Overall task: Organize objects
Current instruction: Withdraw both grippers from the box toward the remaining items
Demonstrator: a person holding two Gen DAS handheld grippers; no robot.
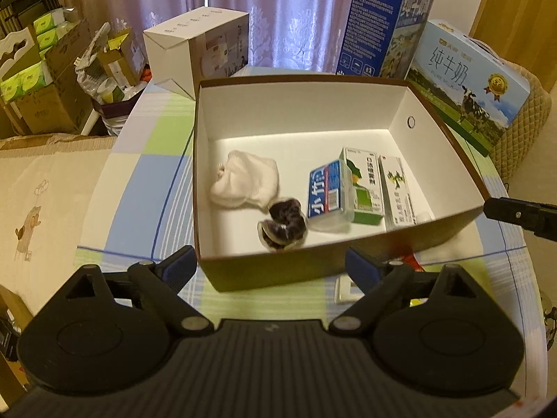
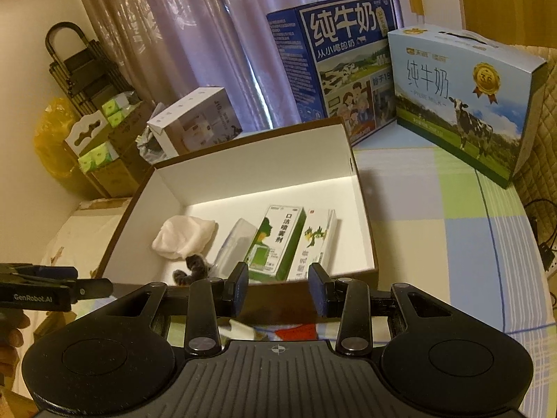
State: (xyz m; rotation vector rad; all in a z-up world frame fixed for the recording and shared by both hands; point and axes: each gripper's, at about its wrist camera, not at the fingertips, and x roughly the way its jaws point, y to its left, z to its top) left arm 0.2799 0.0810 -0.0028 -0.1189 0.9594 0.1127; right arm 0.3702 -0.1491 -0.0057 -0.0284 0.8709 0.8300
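A brown open box (image 1: 449, 132) with a white inside stands on the table; it also shows in the right wrist view (image 2: 362, 191). Inside lie a white cloth (image 1: 243, 183) (image 2: 184, 238), a dark scrunchie in clear wrap (image 1: 283, 224) (image 2: 191, 268), a blue clear-cased pack (image 1: 325, 193) (image 2: 236, 244), a green-white carton (image 1: 363, 184) (image 2: 278, 240) and a white carton (image 1: 397, 191) (image 2: 313, 247). My left gripper (image 1: 269, 268) is open and empty at the box's near wall. My right gripper (image 2: 278, 291) is open and empty at the near wall.
Two milk cartons, dark blue (image 2: 334, 66) and light blue (image 2: 463, 101), stand behind the box. A white box (image 1: 202, 48) stands at the back left. Red and white items (image 2: 289, 331) lie on the checked tablecloth (image 2: 452, 244) before the box. Cardboard boxes (image 1: 52, 104) crowd the left.
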